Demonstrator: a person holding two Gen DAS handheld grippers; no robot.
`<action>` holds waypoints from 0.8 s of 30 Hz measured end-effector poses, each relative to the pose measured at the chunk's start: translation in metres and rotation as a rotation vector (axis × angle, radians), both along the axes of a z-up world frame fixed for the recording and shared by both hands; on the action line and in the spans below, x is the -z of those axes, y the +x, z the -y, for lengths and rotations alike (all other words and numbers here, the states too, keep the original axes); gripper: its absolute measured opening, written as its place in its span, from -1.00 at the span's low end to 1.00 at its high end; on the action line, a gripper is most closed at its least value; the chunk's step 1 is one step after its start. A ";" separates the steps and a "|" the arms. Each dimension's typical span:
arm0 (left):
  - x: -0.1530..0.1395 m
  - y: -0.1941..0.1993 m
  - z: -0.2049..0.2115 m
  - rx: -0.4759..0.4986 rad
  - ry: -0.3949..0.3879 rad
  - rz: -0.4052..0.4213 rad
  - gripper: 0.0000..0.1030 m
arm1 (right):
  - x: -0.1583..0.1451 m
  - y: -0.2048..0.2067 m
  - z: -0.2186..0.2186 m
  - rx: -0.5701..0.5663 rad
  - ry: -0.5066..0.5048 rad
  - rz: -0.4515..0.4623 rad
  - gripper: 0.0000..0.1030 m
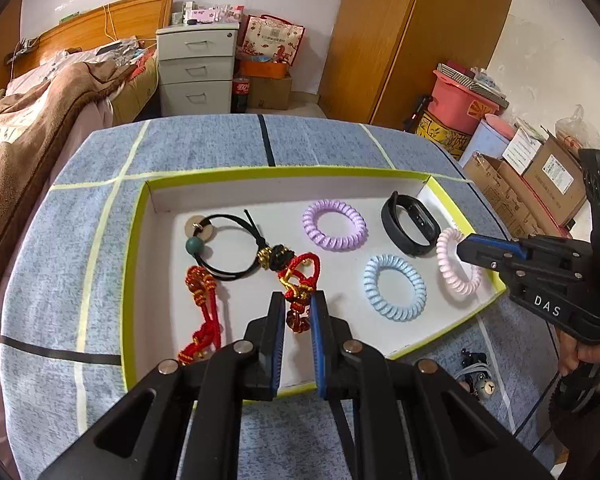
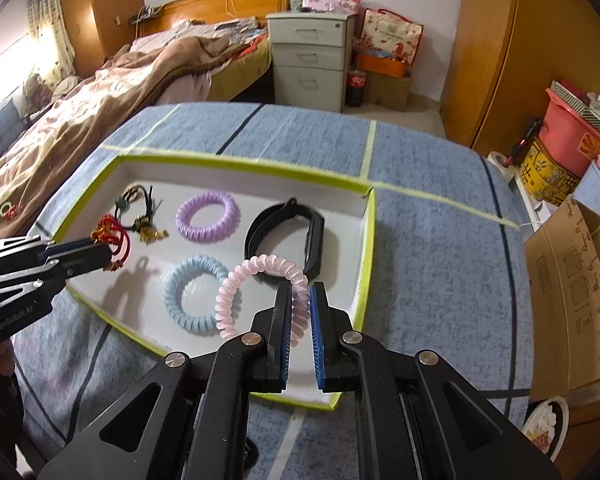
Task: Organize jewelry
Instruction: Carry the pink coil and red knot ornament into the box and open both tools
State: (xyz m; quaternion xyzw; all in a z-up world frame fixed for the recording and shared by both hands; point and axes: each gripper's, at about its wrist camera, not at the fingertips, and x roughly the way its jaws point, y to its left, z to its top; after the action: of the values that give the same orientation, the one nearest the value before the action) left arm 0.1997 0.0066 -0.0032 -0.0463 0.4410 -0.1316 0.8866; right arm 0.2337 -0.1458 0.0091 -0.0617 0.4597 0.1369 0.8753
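Note:
A shallow white tray with a lime rim (image 1: 140,216) (image 2: 366,248) lies on the blue cloth. My left gripper (image 1: 298,300) is shut on a red and gold knotted bracelet (image 1: 298,276) (image 2: 114,238), held just above the tray floor. My right gripper (image 2: 300,292) (image 1: 462,248) is shut on a pink spiral hair tie (image 2: 236,292) (image 1: 446,264) at the tray's right side. In the tray lie a purple spiral tie (image 1: 334,224) (image 2: 208,216), a blue spiral tie (image 1: 394,282) (image 2: 192,296), a black wristband (image 1: 410,224) (image 2: 288,236), a black cord bracelet (image 1: 228,248) and another red knotted bracelet (image 1: 204,312).
Small trinkets (image 1: 476,372) lie on the cloth right of the tray. A bed (image 2: 120,92) is at the left, a grey drawer unit (image 1: 196,68) beyond the table, cardboard boxes (image 2: 572,300) and a pink bin (image 1: 460,104) at the right.

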 end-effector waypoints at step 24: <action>0.015 0.006 0.000 0.005 -0.021 -0.054 -0.55 | 0.015 0.003 -0.008 -0.012 -0.052 -0.041 -0.81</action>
State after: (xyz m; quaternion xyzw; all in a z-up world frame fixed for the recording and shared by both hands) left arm 0.2055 0.0066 -0.0179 -0.0582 0.4636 -0.1369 0.8735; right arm 0.2365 -0.1378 -0.0061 -0.0844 0.4805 0.1315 0.8630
